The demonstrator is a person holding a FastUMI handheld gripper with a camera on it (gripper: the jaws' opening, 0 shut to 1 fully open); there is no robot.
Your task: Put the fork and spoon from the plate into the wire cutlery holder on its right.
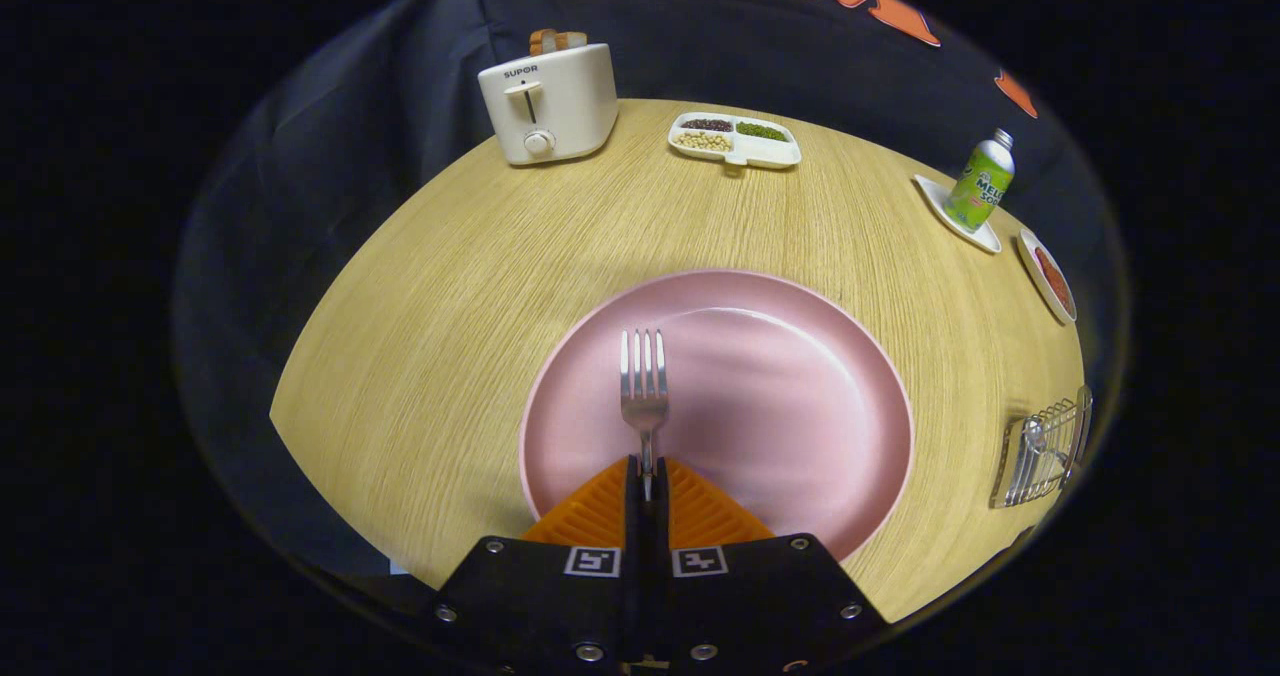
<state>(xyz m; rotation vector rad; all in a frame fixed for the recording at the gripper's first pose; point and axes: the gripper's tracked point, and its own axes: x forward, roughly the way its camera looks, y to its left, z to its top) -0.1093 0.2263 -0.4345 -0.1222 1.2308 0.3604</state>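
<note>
We see our gripper (647,478) closed tight on the handle of the fork (644,388), both fingers pressing it from either side with almost no gap left between them. The fork runs straight ahead out of the fingertips, its tines pointing away from us, over the near half of the pink plate (800,396). We cannot tell whether the fork rests on the plate or hangs just above it.

Taking the plate as our landmark: the wire cutlery holder (1045,448) stands to its right, near the table's edge, with something metallic inside that may be the spoon, though it is too small for us to be sure. Beyond the plate, to the left, sits a cream toaster (548,101) with bread in its slot. Straight beyond the plate lies a divided tray (735,140) of beans. Beyond and right of the plate stands a green can (982,180) on a small white dish (955,218), with a small bowl (1048,276) just beside it. All rest on the wooden table (430,306).
</note>
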